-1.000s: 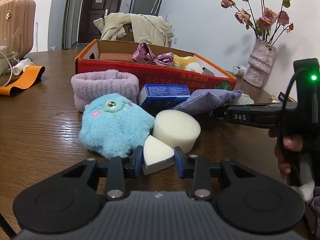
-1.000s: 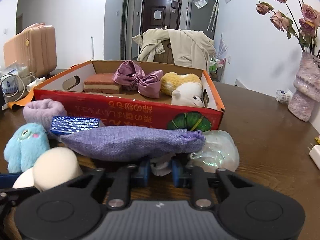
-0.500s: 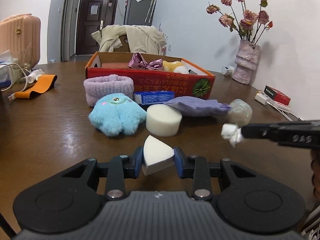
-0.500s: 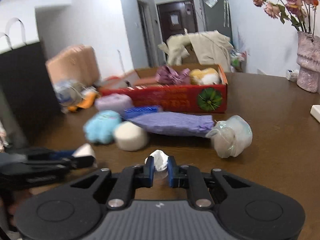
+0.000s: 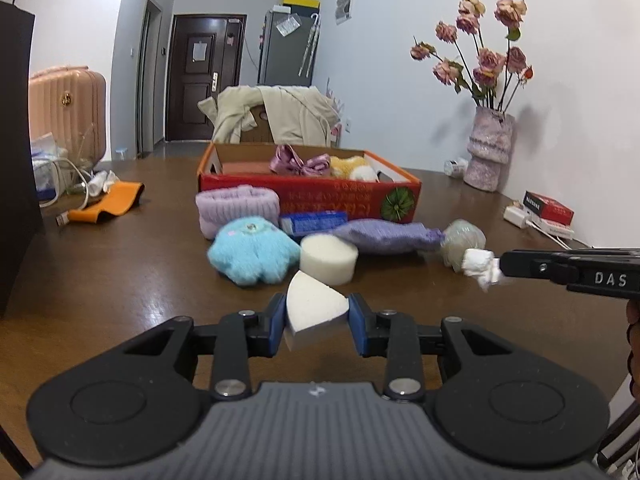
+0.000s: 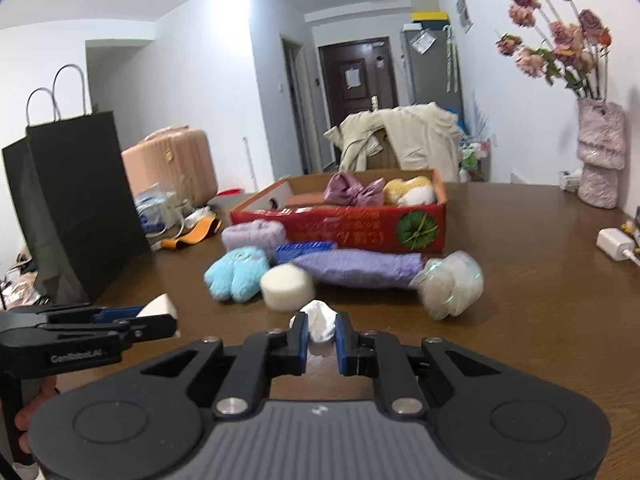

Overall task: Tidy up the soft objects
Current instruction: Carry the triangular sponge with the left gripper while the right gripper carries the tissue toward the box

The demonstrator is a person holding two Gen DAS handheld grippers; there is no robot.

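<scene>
Your left tool (image 5: 317, 322) clamps a white wedge sponge (image 5: 312, 307), lifted above the brown worktop (image 5: 120, 280). Your right tool (image 6: 322, 334) pinches a crumpled white wad (image 6: 320, 318), its jaws having just closed on it. Farther off lie a blue plush (image 5: 252, 256), a round sponge (image 5: 328, 259) and a purple pouch (image 5: 384, 236), nearer than the red box (image 5: 344, 196).

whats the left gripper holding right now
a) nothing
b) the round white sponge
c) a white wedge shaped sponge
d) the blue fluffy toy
c: the left gripper is shut on the white wedge sponge, lifted off the table, while the round sponge and blue fluffy toy lie on the table.
</scene>
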